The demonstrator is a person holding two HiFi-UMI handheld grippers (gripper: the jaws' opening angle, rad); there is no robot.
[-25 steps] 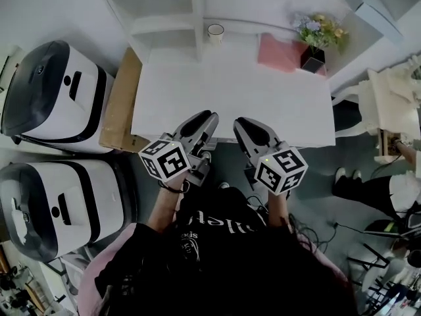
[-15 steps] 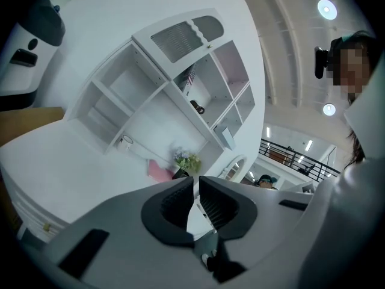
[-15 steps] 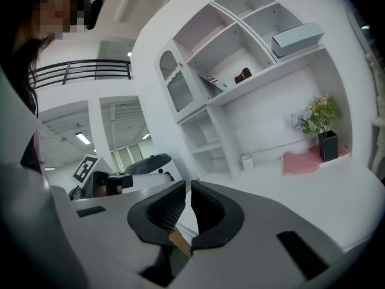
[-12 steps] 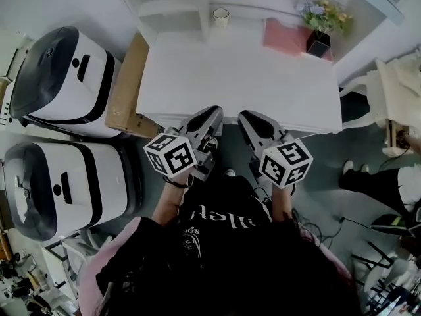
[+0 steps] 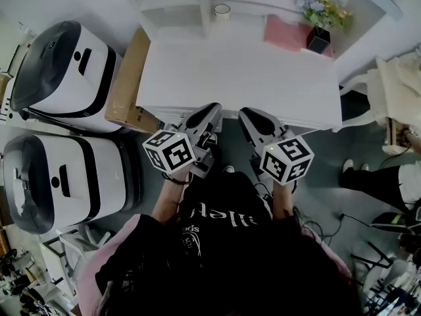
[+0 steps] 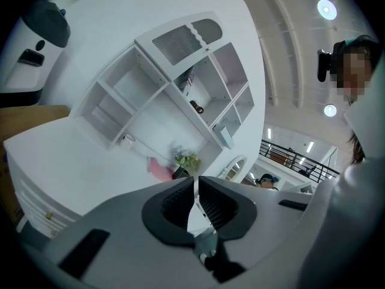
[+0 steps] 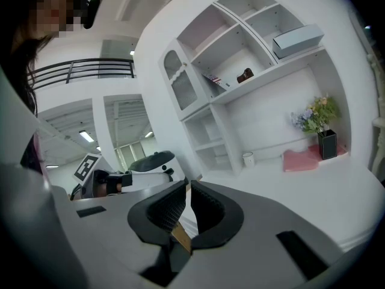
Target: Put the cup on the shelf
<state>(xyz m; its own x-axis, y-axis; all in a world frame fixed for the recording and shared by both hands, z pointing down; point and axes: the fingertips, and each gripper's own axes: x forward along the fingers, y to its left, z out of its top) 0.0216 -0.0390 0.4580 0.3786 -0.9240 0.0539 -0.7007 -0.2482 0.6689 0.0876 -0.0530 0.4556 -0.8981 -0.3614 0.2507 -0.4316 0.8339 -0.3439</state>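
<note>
A small white cup (image 5: 222, 10) with a dark rim stands at the back of the white desk (image 5: 243, 71), right beside the foot of the white shelf unit (image 5: 172, 2). The left gripper view shows the cup (image 6: 126, 139) far off, and so does the right gripper view, cup (image 7: 248, 158). My left gripper (image 5: 212, 110) and right gripper (image 5: 245, 114) hover side by side at the desk's front edge, far from the cup. Both are shut, left gripper (image 6: 195, 183) and right gripper (image 7: 188, 186), with nothing between the pads.
A pink cloth (image 5: 285, 33) and a potted flower (image 5: 320, 25) sit at the desk's back right. Two white-and-black machines (image 5: 62, 78) and a cardboard box (image 5: 128, 81) stand left of the desk. A person's legs (image 5: 381, 176) show at the right.
The desk has slid up and looks smaller in the head view. Both grippers now reach only its front edge, where they overlapped it more before. The cup stays put.
</note>
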